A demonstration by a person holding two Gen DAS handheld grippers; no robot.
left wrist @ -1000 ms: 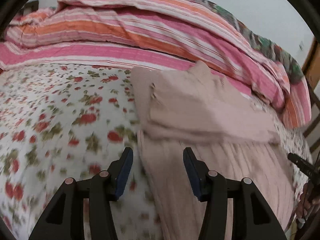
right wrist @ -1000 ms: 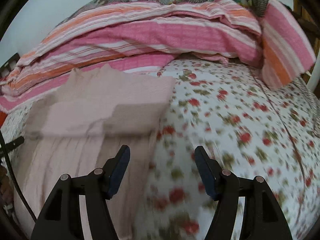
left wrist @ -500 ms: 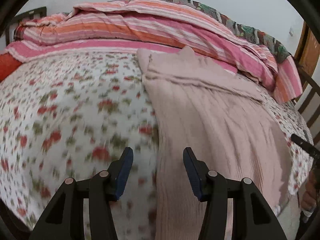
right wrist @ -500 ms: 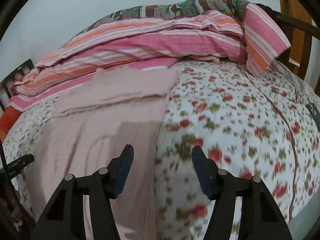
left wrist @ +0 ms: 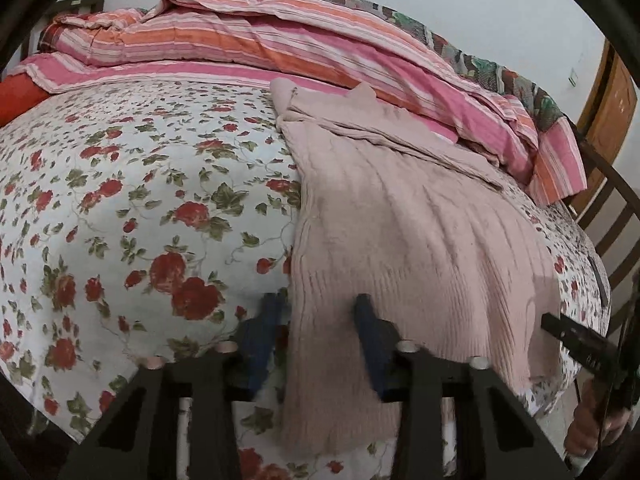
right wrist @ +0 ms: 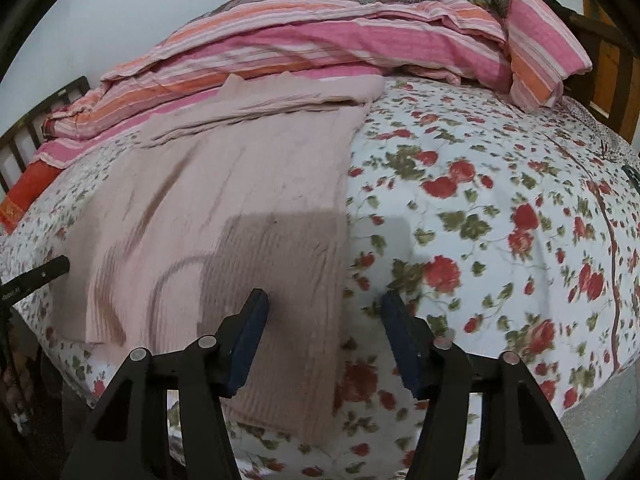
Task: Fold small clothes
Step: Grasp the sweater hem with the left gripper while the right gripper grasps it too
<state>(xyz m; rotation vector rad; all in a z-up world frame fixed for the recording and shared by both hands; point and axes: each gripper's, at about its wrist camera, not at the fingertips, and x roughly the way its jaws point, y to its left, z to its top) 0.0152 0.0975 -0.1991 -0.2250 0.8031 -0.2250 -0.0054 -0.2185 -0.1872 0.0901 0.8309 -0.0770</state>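
A pale pink ribbed knit garment (left wrist: 404, 216) lies flat on the floral bed sheet (left wrist: 132, 200), its far part folded over near the striped quilt. Its near hem hangs over the bed's front edge. My left gripper (left wrist: 318, 320) is open, its jaws astride the garment's left edge near the hem, touching nothing. In the right wrist view the same garment (right wrist: 224, 200) lies left of centre. My right gripper (right wrist: 326, 316) is open, its jaws astride the garment's right edge near the hem.
A pink and orange striped quilt (left wrist: 280, 44) is piled along the back of the bed, also in the right wrist view (right wrist: 340, 40). A wooden bed frame (left wrist: 608, 184) stands at the right. The other gripper's tip (left wrist: 576, 340) shows at the right edge.
Both grippers have pulled back from the folded far part toward the bed's front edge, over the garment's near hem. Both stayed open.
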